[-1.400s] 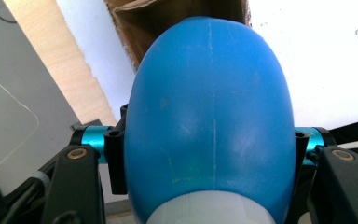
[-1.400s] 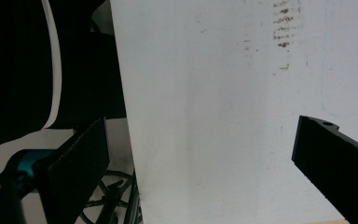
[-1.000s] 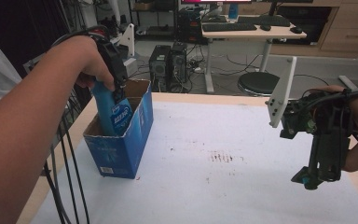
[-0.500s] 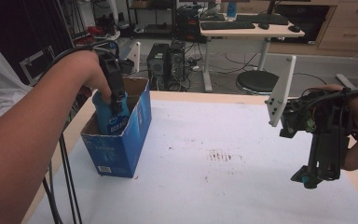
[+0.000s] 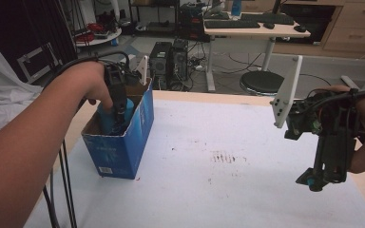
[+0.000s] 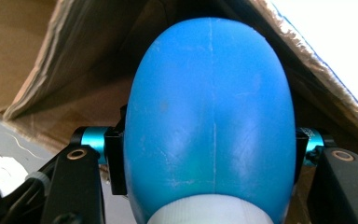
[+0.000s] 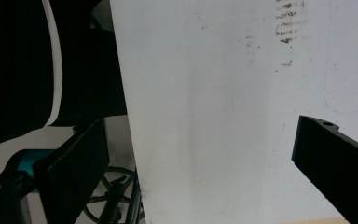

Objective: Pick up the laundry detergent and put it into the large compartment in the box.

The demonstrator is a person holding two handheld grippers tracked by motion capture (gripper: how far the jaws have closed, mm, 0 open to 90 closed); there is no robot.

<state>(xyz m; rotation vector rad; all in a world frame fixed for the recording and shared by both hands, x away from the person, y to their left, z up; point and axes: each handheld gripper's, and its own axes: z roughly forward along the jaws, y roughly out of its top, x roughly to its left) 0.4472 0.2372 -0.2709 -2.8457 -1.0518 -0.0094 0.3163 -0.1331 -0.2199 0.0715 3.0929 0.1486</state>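
Observation:
A blue bottle (image 5: pixel 109 118) with a white cap end (image 6: pixel 209 212) sits partly down inside an open blue cardboard box (image 5: pixel 123 142) at the table's left. My left gripper (image 5: pixel 120 114) reaches into the box and is shut on the bottle (image 6: pixel 209 121), its jaws pressing both sides. Brown box walls (image 6: pixel 60 56) rise around the bottle. At the right side my right gripper (image 5: pixel 316 180) hangs above the white table top (image 5: pixel 228 180), pointing down, open with nothing between its fingers (image 7: pixel 340 163).
The table top (image 7: pixel 214 116) carries a patch of dark smudges (image 5: pixel 225 156). Behind the table stand a round stool (image 5: pixel 261 81), computer towers (image 5: pixel 171 59) and a desk with a keyboard (image 5: pixel 247 21). Black cables (image 5: pixel 59 190) hang at the left edge.
My left gripper has lowered the blue bottle deeper into the box. The right gripper has barely moved.

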